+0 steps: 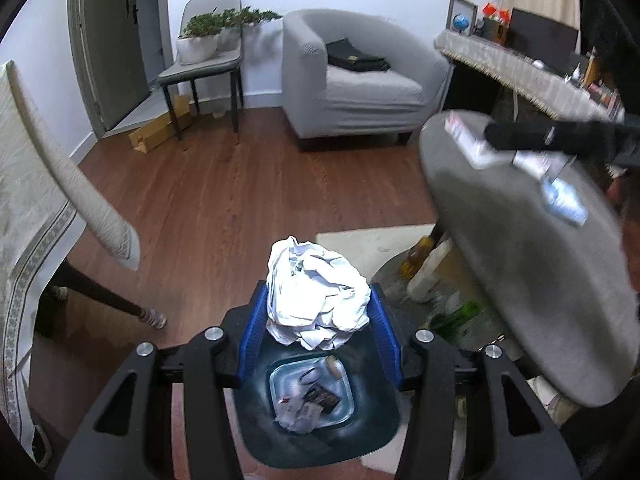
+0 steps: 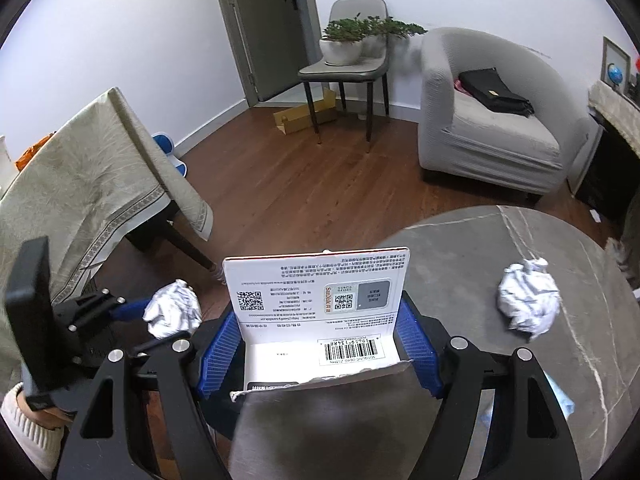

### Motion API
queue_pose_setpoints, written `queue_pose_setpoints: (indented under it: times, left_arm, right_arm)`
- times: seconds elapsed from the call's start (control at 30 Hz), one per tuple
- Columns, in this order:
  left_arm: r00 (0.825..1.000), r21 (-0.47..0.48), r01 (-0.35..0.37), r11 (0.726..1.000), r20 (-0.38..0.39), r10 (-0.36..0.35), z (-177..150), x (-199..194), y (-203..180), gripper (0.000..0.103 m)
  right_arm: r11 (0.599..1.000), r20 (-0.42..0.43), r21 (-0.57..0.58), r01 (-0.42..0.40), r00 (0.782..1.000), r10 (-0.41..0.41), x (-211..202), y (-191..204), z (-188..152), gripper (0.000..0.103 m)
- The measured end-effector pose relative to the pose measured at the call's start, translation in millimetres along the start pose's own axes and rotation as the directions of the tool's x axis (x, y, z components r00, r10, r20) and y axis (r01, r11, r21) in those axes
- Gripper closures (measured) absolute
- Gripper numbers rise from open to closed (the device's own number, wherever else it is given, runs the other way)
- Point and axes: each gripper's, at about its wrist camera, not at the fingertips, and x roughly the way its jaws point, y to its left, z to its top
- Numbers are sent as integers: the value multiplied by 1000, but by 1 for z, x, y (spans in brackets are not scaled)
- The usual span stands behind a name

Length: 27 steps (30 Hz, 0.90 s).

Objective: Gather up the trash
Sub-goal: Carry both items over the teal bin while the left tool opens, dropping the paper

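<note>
My left gripper [image 1: 318, 312] is shut on a crumpled white paper ball [image 1: 316, 298] and holds it over a dark bin [image 1: 372, 432] with scraps at its bottom. The ball also shows in the right wrist view [image 2: 174, 312]. My right gripper [image 2: 320, 344] is shut on a white printed package card [image 2: 318, 300] at the edge of the round grey table [image 2: 520, 360]. That card [image 1: 468, 142] also shows in the left wrist view. A second crumpled paper ball [image 2: 528, 298] lies on the table to the right.
A cloth-covered table [image 2: 80, 200] stands at the left. A grey armchair [image 2: 488, 120] with a black bag, a chair with potted plants [image 2: 352, 52] and a cardboard box [image 2: 304, 114] stand at the back. Bottles [image 1: 452, 316] sit under the round table [image 1: 520, 260].
</note>
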Motion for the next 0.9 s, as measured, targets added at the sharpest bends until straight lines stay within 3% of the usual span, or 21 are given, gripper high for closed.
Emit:
queue_pose_setpoints:
  times: [0.37, 0.7, 0.8, 0.9]
  left_arm:
    - [989, 0, -10, 1000, -150, 10, -53, 41, 24, 50]
    - [951, -49, 17, 999, -307, -31, -99, 80, 40, 44]
    - [943, -78, 50, 996, -326, -73, -105, 82, 45, 35]
    - [945, -52, 46, 998, -321, -60, -107, 79, 45, 26]
  right_arm:
    - [999, 4, -28, -28, 1000, 28, 20, 52, 5, 27]
    - [997, -34, -60, -47, 998, 45, 45, 87, 6, 27]
    - [997, -56, -75, -32, 998, 28, 56, 94, 3, 27]
    - [996, -76, -79, -32, 997, 26, 68, 101, 1, 27]
